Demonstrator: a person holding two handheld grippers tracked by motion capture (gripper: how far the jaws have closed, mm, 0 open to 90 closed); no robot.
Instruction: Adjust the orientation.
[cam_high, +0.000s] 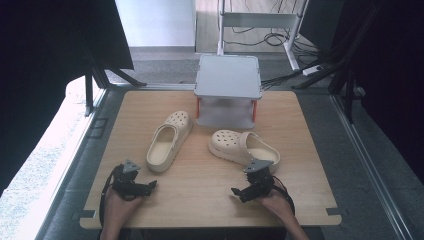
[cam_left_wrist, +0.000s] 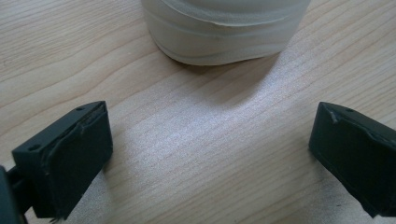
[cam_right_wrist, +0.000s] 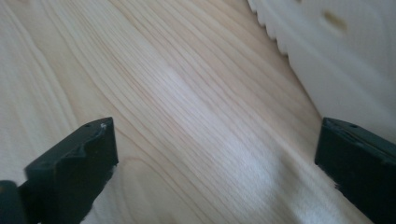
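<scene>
Two cream clogs lie on the wooden table (cam_high: 200, 205). The left clog (cam_high: 169, 140) points away with its heel toward me; the right clog (cam_high: 243, 146) lies crosswise, toe to the left. My left gripper (cam_high: 141, 183) rests near the front edge, just short of the left clog's heel (cam_left_wrist: 224, 28). In its own view the left gripper (cam_left_wrist: 210, 158) is open over bare wood. My right gripper (cam_high: 247, 187) sits just in front of the right clog, whose side (cam_right_wrist: 336, 56) shows at the upper right. The right gripper (cam_right_wrist: 215, 168) is open, nothing between its jaws.
A small grey shelf (cam_high: 228, 75) on orange legs stands at the back middle of the table, just behind the clogs. Beyond the table are a white desk frame (cam_high: 260, 20) and cables on the floor. Dark curtains close in both sides.
</scene>
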